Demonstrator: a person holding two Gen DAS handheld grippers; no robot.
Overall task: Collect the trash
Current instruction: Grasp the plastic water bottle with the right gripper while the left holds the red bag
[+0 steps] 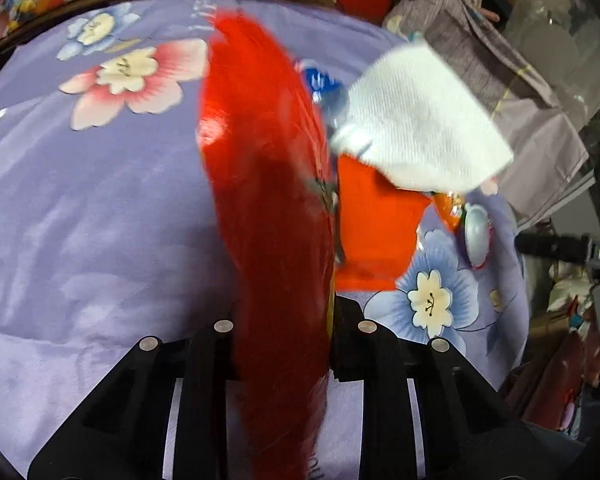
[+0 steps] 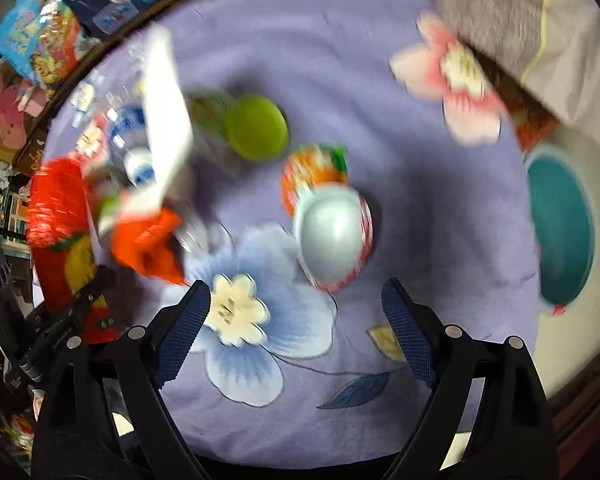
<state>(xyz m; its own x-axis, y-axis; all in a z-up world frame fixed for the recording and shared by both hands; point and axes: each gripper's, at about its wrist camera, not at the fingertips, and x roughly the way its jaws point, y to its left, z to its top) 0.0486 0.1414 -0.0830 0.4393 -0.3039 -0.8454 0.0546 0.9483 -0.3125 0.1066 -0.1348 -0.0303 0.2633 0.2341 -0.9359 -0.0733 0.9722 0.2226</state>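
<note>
The trash is lying in a loose cluster on a bed covered by a lilac flowered sheet (image 2: 339, 60), and one piece of it is already in a grip. A shiny red wrapper (image 1: 260, 200), long and crinkled, is standing on edge between the fingers of the left gripper (image 1: 284, 344), whose jaws are clenched on it; its lower end is running out of the bottom of the left wrist view and its upper end is smeared by motion blur. In the right wrist view the same wrapper is showing a yellow fruit print near the left edge.

Just beside it a white paper napkin (image 1: 423, 120) is lying over a clear bottle with a blue label (image 1: 325, 88), hiding most of the bottle, and an orange piece (image 1: 375, 220) is poking out from under the napkin; what the orange piece is cannot be told. Toward the middle of the sheet a lime-green lid (image 2: 258, 126) is sitting near an orange snack packet (image 2: 311, 176), which is touching a pale blue egg-shaped thing with a red-and-white rim (image 2: 331, 236).

The right gripper (image 2: 296, 320) is hanging above the blue flower print with its jaws spread wide and nothing between them. A teal round object (image 2: 559, 224) is showing beyond the sheet's right edge, too blurred to identify.
</note>
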